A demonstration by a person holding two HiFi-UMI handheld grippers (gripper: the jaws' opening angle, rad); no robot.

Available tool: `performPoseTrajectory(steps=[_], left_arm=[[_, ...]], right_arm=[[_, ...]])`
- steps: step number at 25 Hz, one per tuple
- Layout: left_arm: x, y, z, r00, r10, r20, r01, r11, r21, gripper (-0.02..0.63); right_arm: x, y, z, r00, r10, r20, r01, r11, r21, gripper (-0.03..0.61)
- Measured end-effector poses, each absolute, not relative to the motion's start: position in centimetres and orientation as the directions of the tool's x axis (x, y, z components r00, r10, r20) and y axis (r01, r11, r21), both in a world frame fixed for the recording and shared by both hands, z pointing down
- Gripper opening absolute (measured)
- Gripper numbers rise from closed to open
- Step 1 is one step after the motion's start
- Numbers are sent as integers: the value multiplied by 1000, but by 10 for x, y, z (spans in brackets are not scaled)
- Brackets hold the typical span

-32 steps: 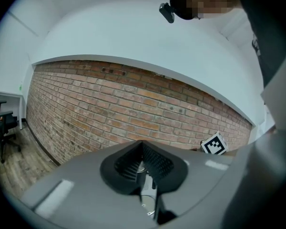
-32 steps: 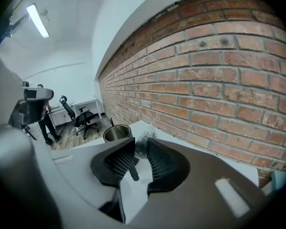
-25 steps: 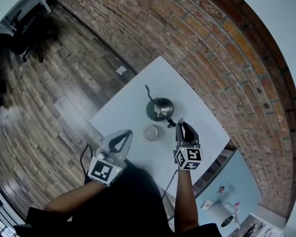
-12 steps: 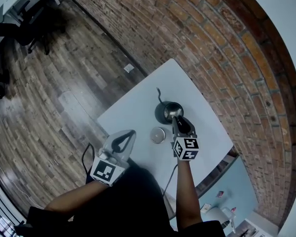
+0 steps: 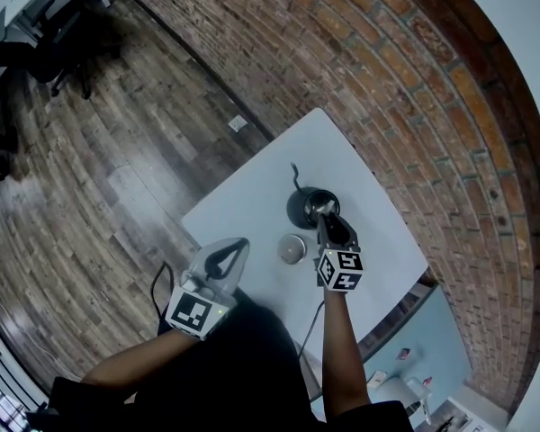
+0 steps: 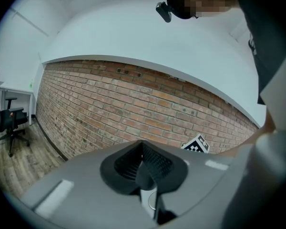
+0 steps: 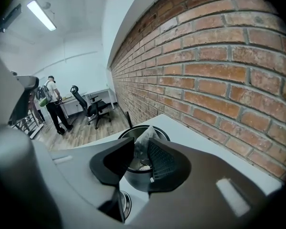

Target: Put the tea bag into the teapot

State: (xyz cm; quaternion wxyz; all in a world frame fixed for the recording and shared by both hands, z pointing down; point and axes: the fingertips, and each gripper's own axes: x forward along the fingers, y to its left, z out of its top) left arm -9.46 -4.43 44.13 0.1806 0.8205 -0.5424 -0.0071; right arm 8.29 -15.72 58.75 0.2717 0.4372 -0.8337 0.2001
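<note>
Right gripper view: tea bag [image 7: 144,136] held over the open teapot [image 7: 136,181].
Right gripper [image 7: 141,145] pinches the bag just above the rim, its jaws narrowly apart and just eased slightly wider. Left gripper [image 6: 144,168] has its jaws together, empty, at the table [image 5: 252,205] edge.

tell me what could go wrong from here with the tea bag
1. The right gripper holds the tea bag over the teapot mouth, and its jaws have just been opening; released off-centre, the bag may catch the rim or land on the table.
2. Its jaws sit close to the rim; dipping lower could knock the teapot toward the lid.
</note>
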Motion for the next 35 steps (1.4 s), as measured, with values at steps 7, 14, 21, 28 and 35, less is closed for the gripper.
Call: performPoseTrajectory(steps=[7,14,21,28,35], left_arm=[[-95,-48,440,427,-887,177,-879,-361,311,-2],[-95,-49,440,436,-882,176,-875,-371,310,-2],[-86,-49,438,458,-873,169,-866,-395,307,-2],[-71,-50,433,485,-860,161,-854,-425,300,-2],[-73,-57,432,500,-849,172,-851,-445,278,-2]], right_arm=[[83,-158,587,-468,-623,626,-843,528,-104,137],[87,-153,581,-459,-639,617,-849,519,-94,137],[96,-140,571,-464,-657,594,-859,498,-121,112],[105,-129,563,-461,-674,577,-865,487,-123,91],[120,-110,487,-427,-823,376,-901,420,-103,3]])
